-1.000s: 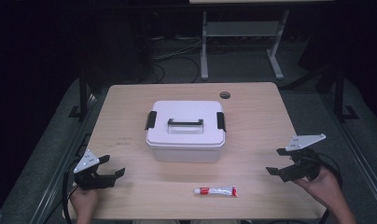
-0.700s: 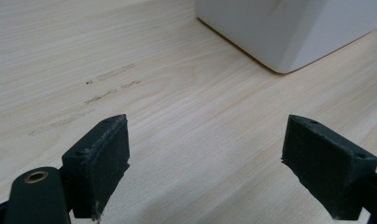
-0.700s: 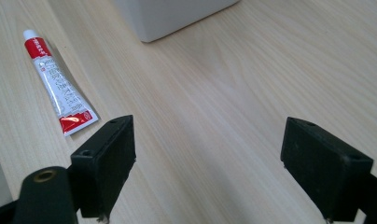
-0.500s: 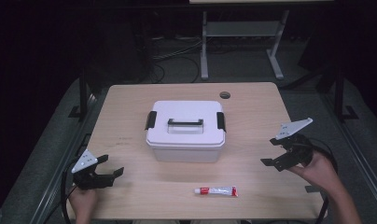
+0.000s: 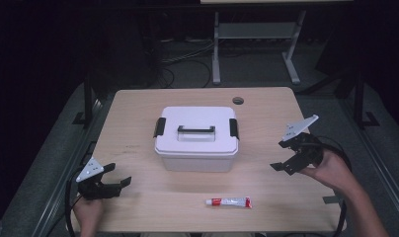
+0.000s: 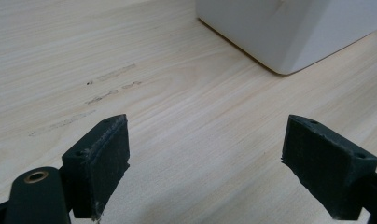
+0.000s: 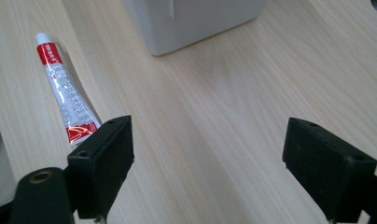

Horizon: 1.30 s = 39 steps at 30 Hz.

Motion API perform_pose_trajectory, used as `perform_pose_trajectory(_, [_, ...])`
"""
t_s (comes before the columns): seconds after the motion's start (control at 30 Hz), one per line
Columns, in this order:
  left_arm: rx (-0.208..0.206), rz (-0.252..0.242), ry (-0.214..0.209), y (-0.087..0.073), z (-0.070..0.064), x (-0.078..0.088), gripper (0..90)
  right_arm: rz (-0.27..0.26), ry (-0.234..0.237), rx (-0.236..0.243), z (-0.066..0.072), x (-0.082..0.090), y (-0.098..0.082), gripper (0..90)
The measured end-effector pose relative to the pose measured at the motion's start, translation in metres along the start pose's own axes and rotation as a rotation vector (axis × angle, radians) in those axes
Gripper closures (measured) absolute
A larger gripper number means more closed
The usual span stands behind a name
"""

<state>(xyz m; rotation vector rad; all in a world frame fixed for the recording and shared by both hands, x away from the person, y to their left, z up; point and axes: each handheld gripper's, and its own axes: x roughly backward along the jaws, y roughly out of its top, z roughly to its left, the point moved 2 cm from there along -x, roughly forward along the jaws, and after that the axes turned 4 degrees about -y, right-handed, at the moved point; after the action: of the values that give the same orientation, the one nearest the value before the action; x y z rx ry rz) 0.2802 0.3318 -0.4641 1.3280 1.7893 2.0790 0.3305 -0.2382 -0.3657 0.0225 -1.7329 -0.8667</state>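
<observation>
- My left gripper (image 5: 116, 180) sits low at the near left corner of the counter (image 5: 138, 113), its jaws spread wide with nothing but bare wood between them.
- In the left gripper view the bottom corner of the white box (image 6: 294, 28) stands ahead and to the right, well apart from my jaws.
- My right gripper (image 5: 281, 155) is lifted above the right side of the counter, tilted down toward the middle, its jaws wide and holding nothing.
- The white box (image 5: 196, 138) stands in the middle of the counter, lid on, black handle (image 5: 196, 130) lying flat on top, a black latch at each end.
- The tube (image 5: 228, 202) lies flat near the front edge, just in front of the box and apart from it.
- In the right gripper view the tube (image 7: 65, 98) lies to the left, its end hidden behind my left jaw.
</observation>
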Motion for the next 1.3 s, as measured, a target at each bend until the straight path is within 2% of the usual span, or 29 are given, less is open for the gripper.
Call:
perform_pose_trajectory(0.03, [-0.001,0.001,0.0,0.0,0.0,0.0,14.3,0.003,0.005,0.016,0.0,0.0,0.005,15.6])
perform_pose_trajectory(0.13, [-0.001,0.0,-0.003,0.0,0.0,0.0,14.3,0.006,0.013,0.02,0.0,-0.001,0.01,15.0])
perform_pose_trajectory(0.17, [0.0,0.0,-0.005,0.0,0.0,0.0,14.3,0.016,0.017,0.037,0.001,-0.001,0.015,15.0])
perform_pose_trajectory(0.37, [0.004,-0.007,-0.007,0.0,0.001,0.0,14.3,0.035,0.029,0.064,0.0,-0.001,0.032,15.0])
perform_pose_trajectory(0.73, [0.012,-0.017,-0.011,0.001,0.001,0.0,14.3,0.032,0.053,0.108,0.001,0.001,0.065,15.0])
perform_pose_trajectory(1.13, [0.011,-0.019,-0.012,0.001,0.003,0.002,14.3,0.054,0.1,0.186,0.002,-0.006,0.104,15.0])
perform_pose_trajectory(1.3, [0.008,-0.018,-0.012,0.001,0.004,0.002,14.3,0.065,0.102,0.211,0.004,-0.009,0.117,15.0])
